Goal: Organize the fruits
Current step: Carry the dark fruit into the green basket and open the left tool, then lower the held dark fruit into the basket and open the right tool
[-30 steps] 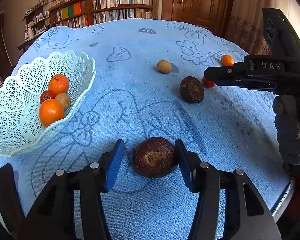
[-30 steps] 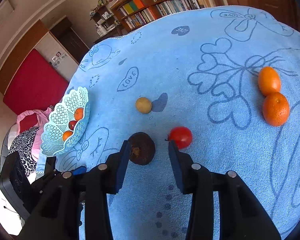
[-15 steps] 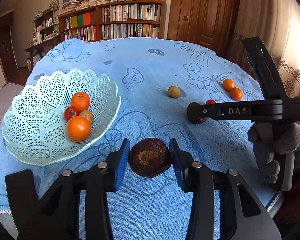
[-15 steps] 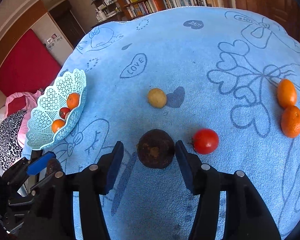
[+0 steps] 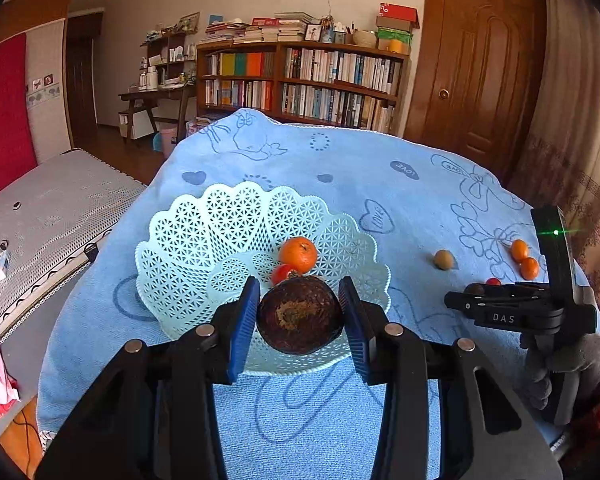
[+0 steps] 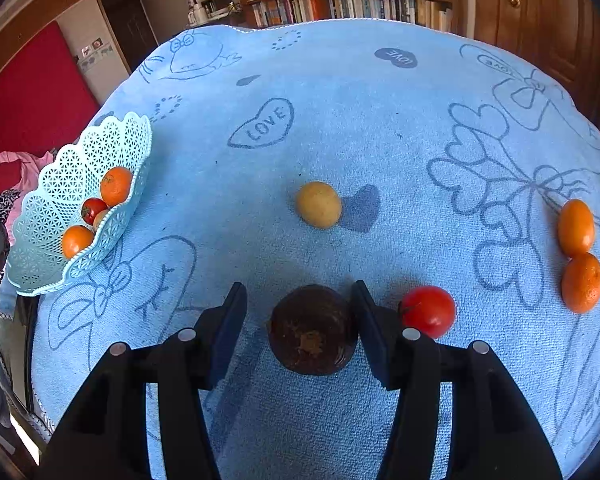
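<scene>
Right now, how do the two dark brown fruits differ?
The left gripper has shut its jaws on one dark brown fruit, held over the lattice basket. The other dark brown fruit lies on the blue cloth between the right gripper's open jaws. Both are round and rough.

"DAS" on right tongs [image 5: 466, 298]; "LOVE" on blue cloth [image 6: 340, 120] hearts.

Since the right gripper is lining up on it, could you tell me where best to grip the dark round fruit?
Grip the dark round fruit across its widest middle, coming in low from the near side. It sits alone on the blue cloth, already between the open right gripper fingers.
</scene>
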Action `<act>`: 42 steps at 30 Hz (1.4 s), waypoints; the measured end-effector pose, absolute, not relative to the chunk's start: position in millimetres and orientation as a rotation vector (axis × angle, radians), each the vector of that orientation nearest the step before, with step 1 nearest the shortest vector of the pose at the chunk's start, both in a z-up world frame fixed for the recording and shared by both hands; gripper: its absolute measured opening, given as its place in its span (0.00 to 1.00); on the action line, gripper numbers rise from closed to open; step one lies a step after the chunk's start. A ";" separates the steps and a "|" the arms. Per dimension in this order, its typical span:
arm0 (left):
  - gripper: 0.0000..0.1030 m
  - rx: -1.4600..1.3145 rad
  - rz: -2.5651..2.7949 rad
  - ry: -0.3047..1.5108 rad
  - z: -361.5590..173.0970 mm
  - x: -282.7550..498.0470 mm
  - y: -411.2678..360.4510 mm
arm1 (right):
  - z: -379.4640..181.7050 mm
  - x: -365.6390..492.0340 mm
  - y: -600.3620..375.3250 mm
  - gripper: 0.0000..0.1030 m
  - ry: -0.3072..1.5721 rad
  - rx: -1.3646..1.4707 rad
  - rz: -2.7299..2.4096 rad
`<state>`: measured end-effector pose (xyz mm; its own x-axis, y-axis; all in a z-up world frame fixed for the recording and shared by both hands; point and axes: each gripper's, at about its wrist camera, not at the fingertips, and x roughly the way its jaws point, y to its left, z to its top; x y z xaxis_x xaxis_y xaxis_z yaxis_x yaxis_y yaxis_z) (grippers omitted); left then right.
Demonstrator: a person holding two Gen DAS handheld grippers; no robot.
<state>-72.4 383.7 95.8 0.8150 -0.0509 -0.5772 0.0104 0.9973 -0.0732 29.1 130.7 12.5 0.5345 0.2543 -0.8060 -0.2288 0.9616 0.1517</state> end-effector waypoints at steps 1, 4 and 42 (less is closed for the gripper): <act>0.41 -0.072 -0.022 0.617 95.9 -71.8 388.2 | 12.5 28.4 131.8 0.52 0.961 0.019 0.283; 0.41 -0.083 0.000 0.620 93.6 -69.6 397.1 | 11.8 27.4 132.5 0.47 0.951 -0.002 0.262; 0.86 -0.156 0.129 0.539 98.2 -83.1 432.5 | 85.4 7.9 225.7 0.39 0.825 -0.013 0.579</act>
<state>-83.1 432.5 98.2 0.8507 0.0809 -0.5194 -0.1626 0.9801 -0.1138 7.9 225.7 85.4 0.5338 0.4804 -0.6959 -0.4905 0.8462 0.2080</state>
